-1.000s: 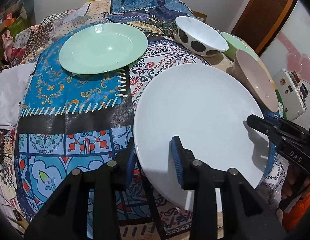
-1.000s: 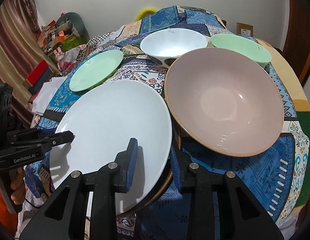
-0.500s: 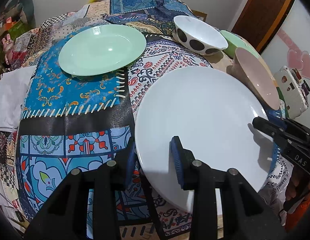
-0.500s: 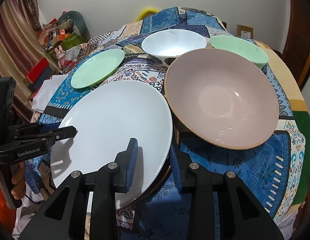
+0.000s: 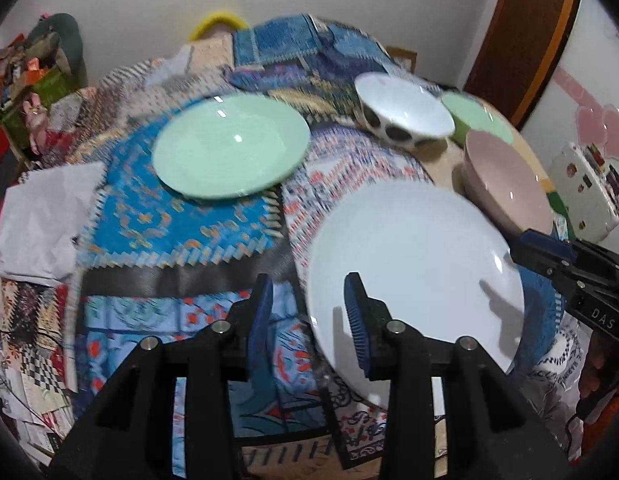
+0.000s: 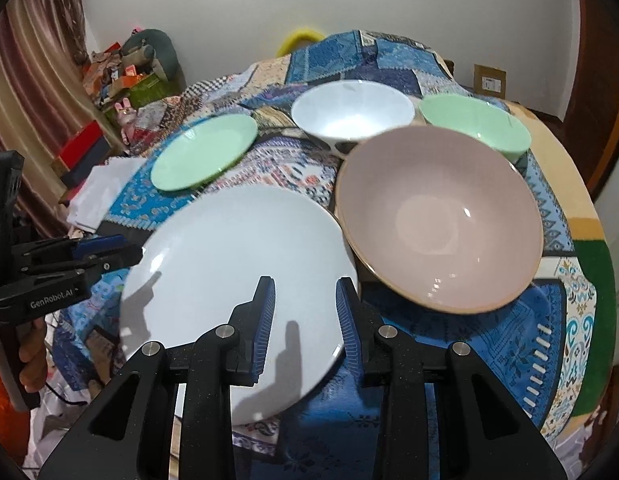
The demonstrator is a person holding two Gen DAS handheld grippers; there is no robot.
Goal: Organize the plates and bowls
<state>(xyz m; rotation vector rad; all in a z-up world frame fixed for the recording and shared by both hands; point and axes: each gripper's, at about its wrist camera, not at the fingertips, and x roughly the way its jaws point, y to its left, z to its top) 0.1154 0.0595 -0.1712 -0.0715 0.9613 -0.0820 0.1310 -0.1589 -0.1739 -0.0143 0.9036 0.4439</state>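
- White plate (image 6: 237, 276) sits near edge of the table, on the patterned blue tablecloth (image 5: 181, 216), both grippers on it, one each side.
- Right gripper (image 6: 305, 316): narrow, clamped on the plate's near-right rim; one pad on top of the plate, other pad (image 6: 345, 320) outside the rim. In left wrist view it shows at far right (image 5: 549, 256), tip at the plate's right edge.
- Left gripper (image 5: 309, 316): jaws opening, plate's left rim between them; right pad (image 5: 355, 320) over the plate surface, left pad (image 5: 261, 316) off the plate over the cloth. Pads look clear of the rim, no squeeze visible. In right wrist view it's at the left (image 6: 105, 252), tip just at the plate's left edge; a hand (image 6: 31, 356) holds its handle.
- Left wrist view motion-blurred.
- Pink bowl (image 6: 441, 216) right of the white plate, rims just beside each other or touching, can't tell which.
- White bowl with dark spots (image 5: 405, 112) far, behind the pink bowl.
- Green bowl (image 6: 473, 124) far right, beside the spotted bowl.
- Green plate (image 5: 229, 144) far left, well apart from the white plate.
- White folded cloth (image 5: 45, 220) at left table edge.
- Clutter of boxes (image 6: 125, 76) at far-left wall; yellow ring shape (image 6: 301, 38) behind the table.
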